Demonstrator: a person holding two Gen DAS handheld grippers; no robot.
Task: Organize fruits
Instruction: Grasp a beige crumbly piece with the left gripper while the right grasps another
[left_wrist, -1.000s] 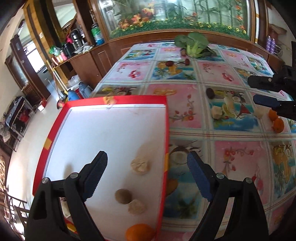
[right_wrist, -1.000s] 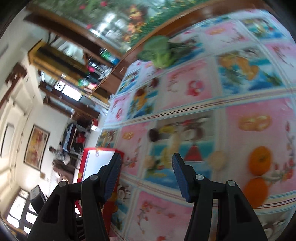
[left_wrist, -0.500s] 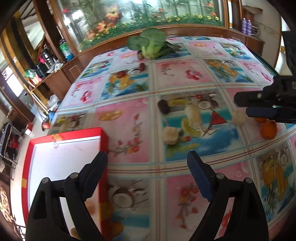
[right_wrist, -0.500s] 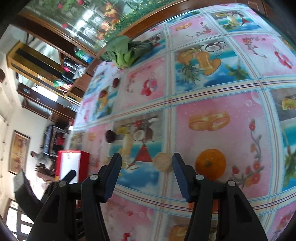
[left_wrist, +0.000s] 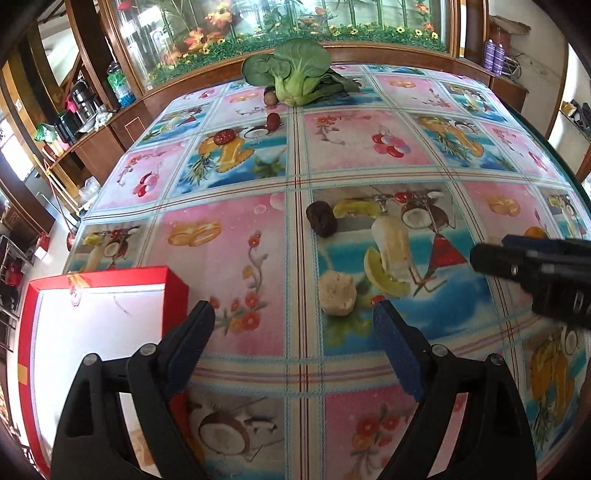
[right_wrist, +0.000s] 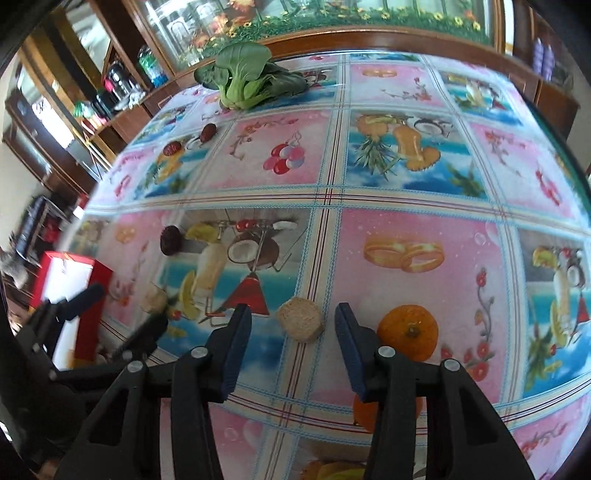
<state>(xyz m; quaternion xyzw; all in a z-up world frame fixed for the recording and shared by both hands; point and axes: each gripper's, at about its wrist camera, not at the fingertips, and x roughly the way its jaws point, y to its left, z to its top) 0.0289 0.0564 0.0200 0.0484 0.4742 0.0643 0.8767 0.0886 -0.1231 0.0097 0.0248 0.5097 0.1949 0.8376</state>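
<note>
My left gripper (left_wrist: 293, 314) is open and empty above the tablecloth, just right of the red-rimmed white box (left_wrist: 92, 317). A pale tan fruit (left_wrist: 337, 293) lies just ahead of its right finger, a dark brown fruit (left_wrist: 321, 219) farther on. My right gripper (right_wrist: 293, 317) is open and empty, with a tan round fruit (right_wrist: 301, 319) between its fingertips. An orange (right_wrist: 408, 332) sits right of it, and a second orange (right_wrist: 365, 410) is partly hidden under the right finger. The right gripper also shows in the left wrist view (left_wrist: 532, 258).
A green leafy cabbage (left_wrist: 295, 75) lies at the table's far edge with small dark red fruits (left_wrist: 273, 120) near it. The box (right_wrist: 62, 280) stands at the table's left edge. Wooden cabinets and a glass display line the far side.
My left gripper swung right, away from over the box, toward the loose fruits. My right gripper moved in and lowered until the tan fruit sits between its fingers.
</note>
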